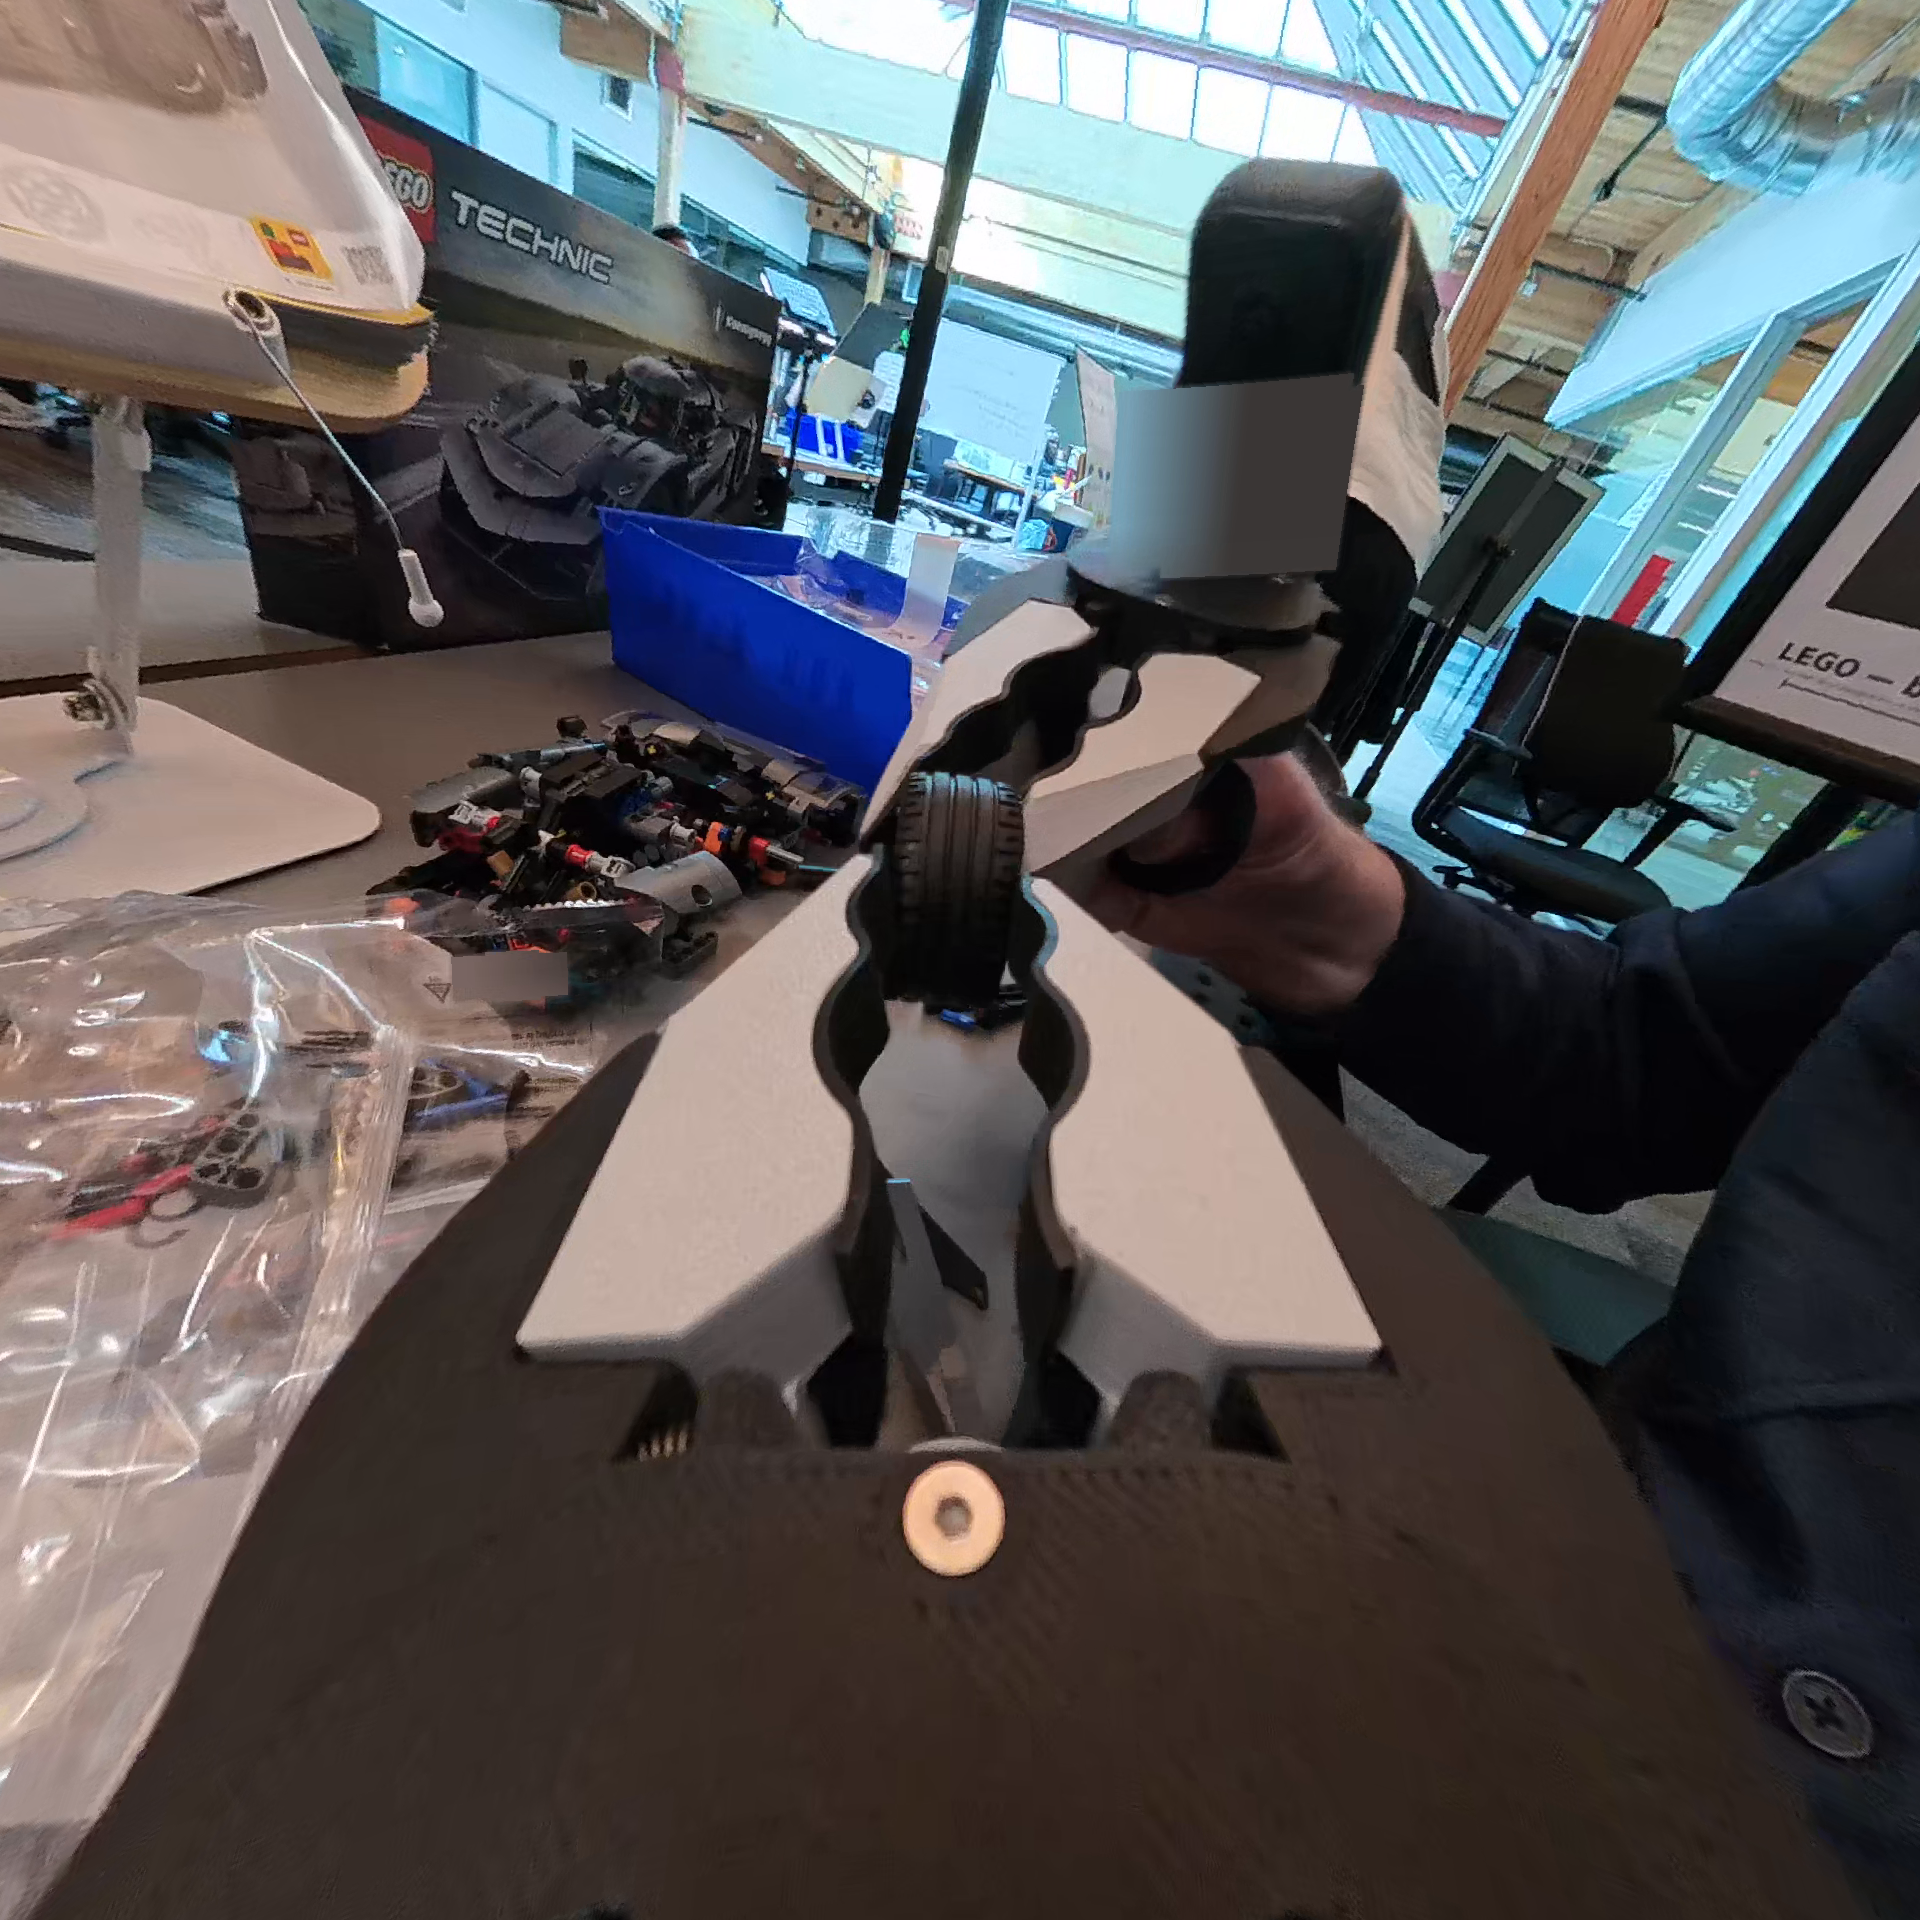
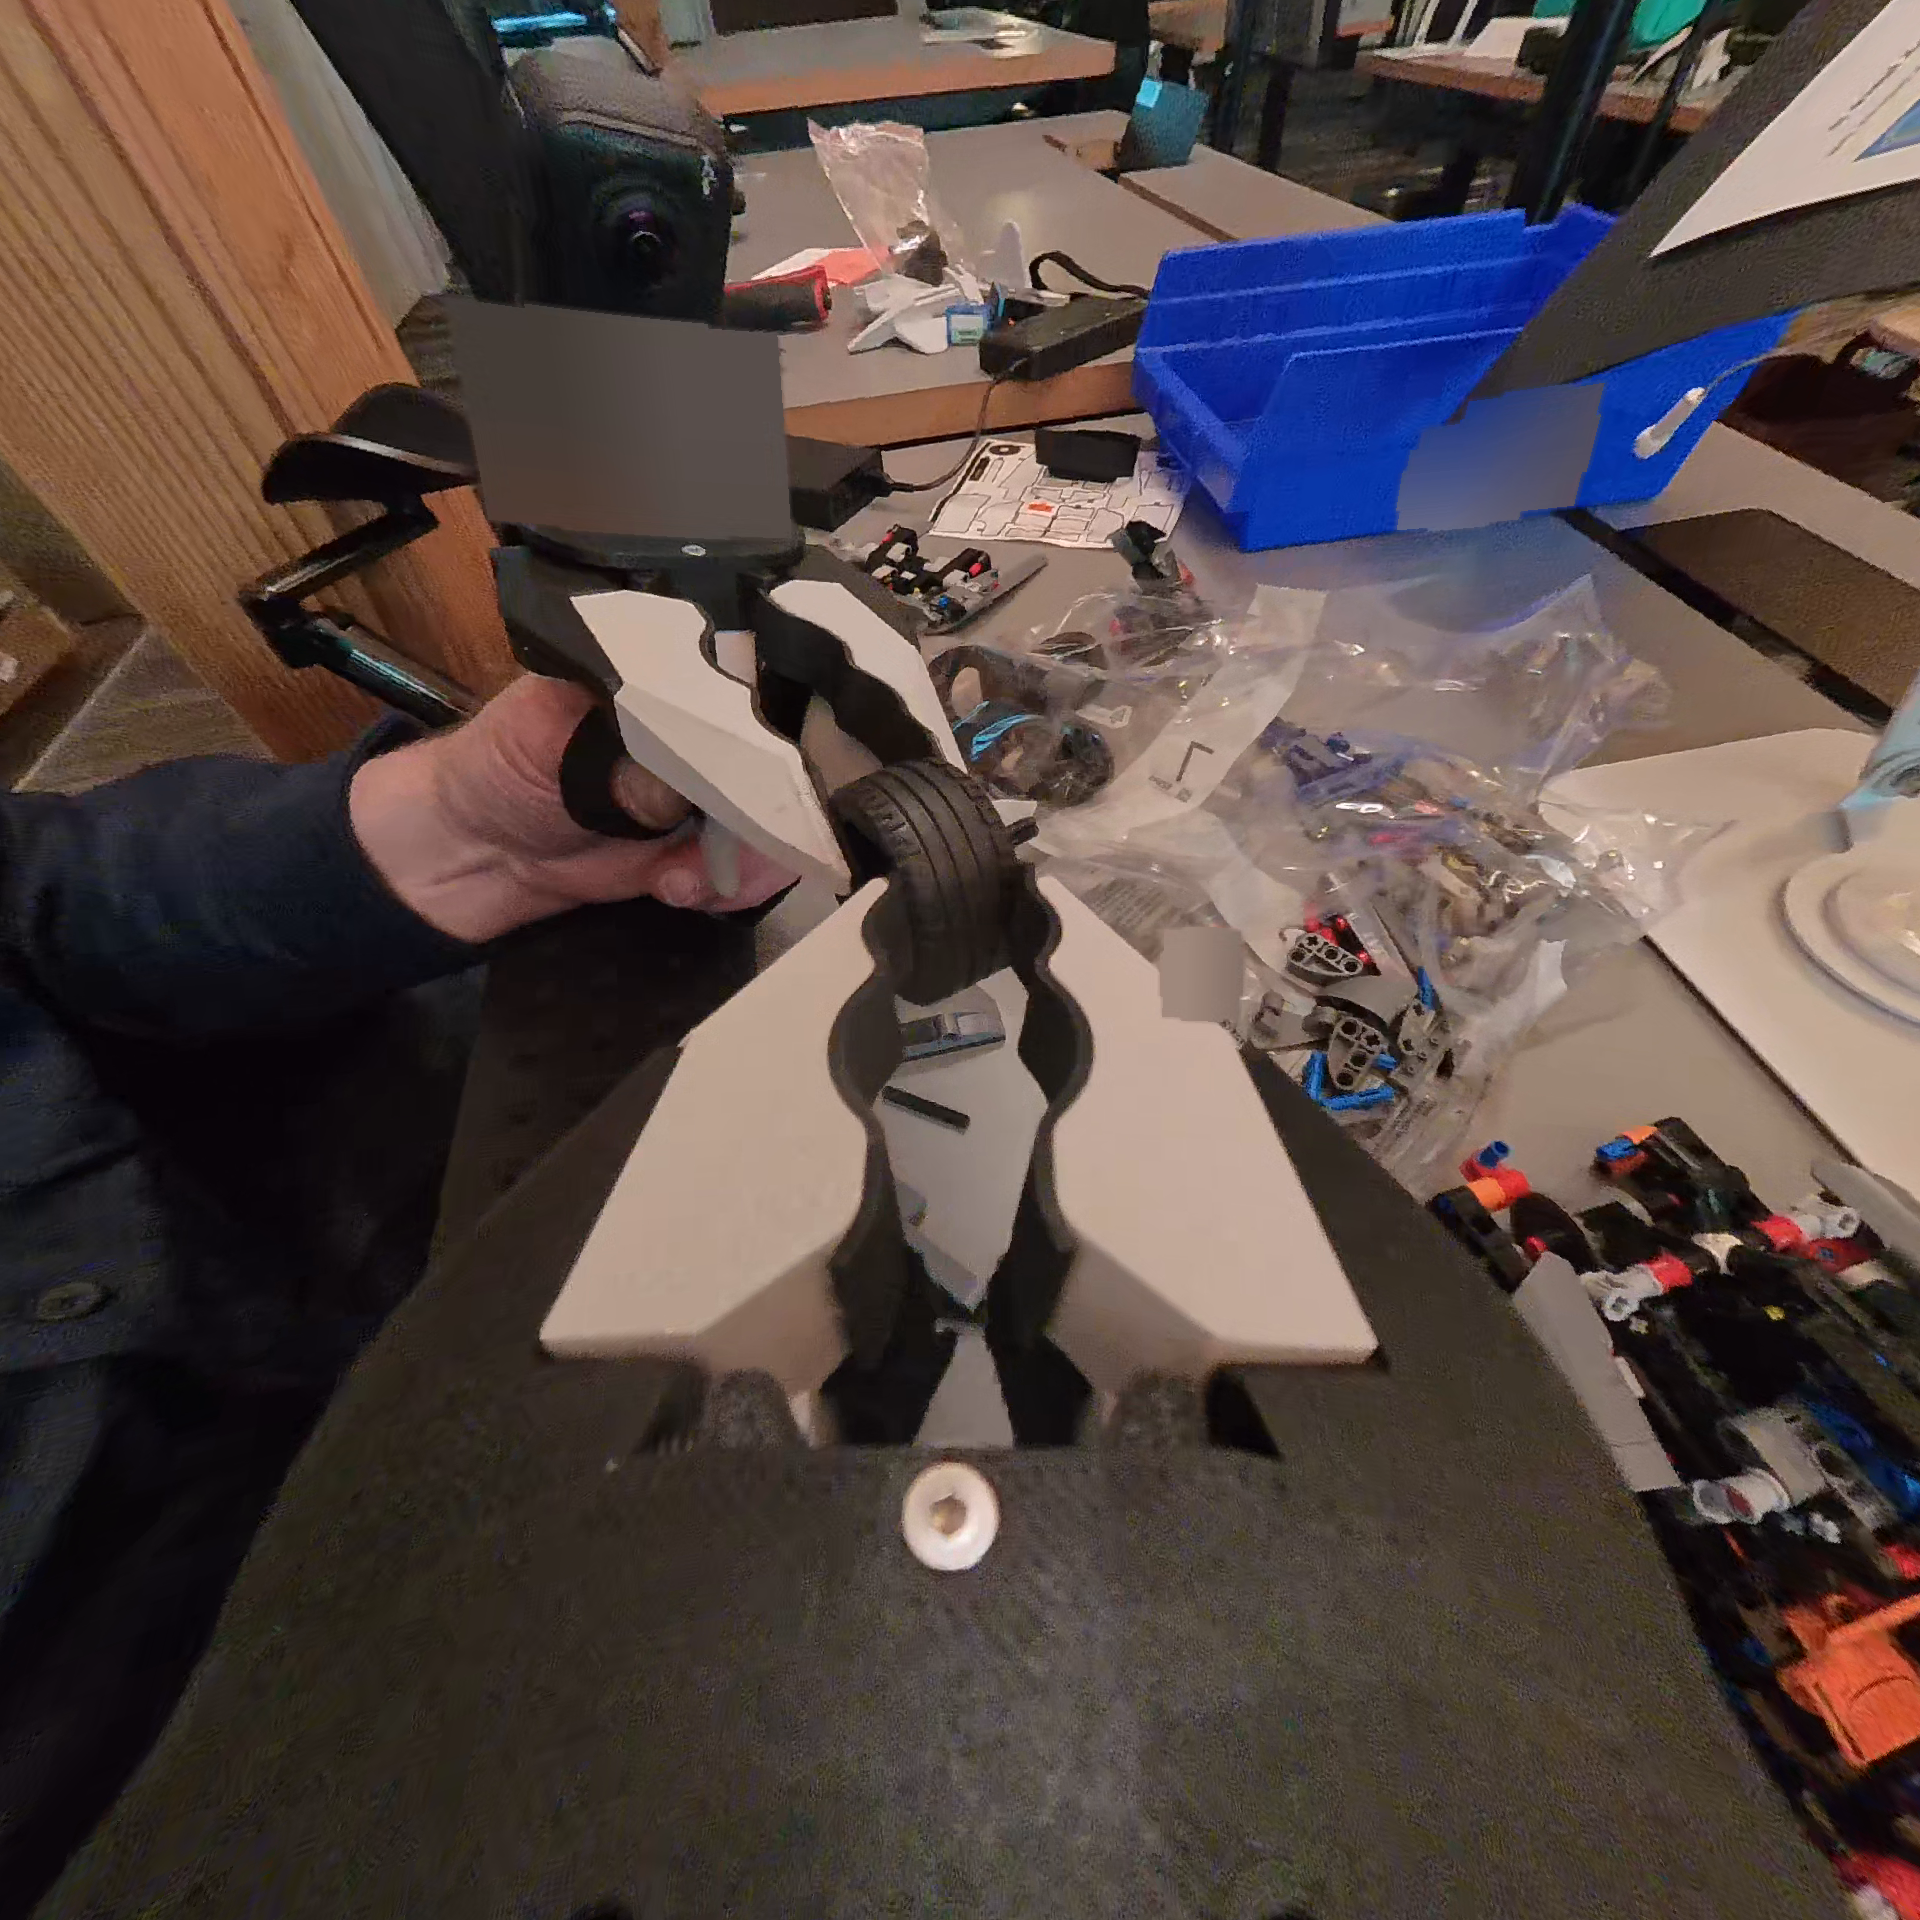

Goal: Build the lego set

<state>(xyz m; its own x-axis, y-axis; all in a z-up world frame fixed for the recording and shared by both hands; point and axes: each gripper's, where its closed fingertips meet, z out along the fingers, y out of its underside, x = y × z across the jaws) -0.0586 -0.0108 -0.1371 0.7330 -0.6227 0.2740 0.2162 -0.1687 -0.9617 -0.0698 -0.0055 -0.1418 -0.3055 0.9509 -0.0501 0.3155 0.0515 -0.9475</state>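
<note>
Left wrist view shows both grippers [image 1: 951,873] pinching one black tire [image 1: 954,883] between their tips; uneven squeezing might pop it loose onto the table [image 1: 499,686].

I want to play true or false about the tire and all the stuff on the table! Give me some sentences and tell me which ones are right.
1. Both grippers are closed on one black tire. True: the left gripper and the right gripper meet tip to tip around it.
2. The tire is lying flat on the table. False: it is held up in the air above the table.
3. A blue bin sits on the table. True.
4. The half-built model is inside the blue bin. False: it lies on the table in front of the bin.
5. Loose pieces are in clear plastic bags. True.
</note>
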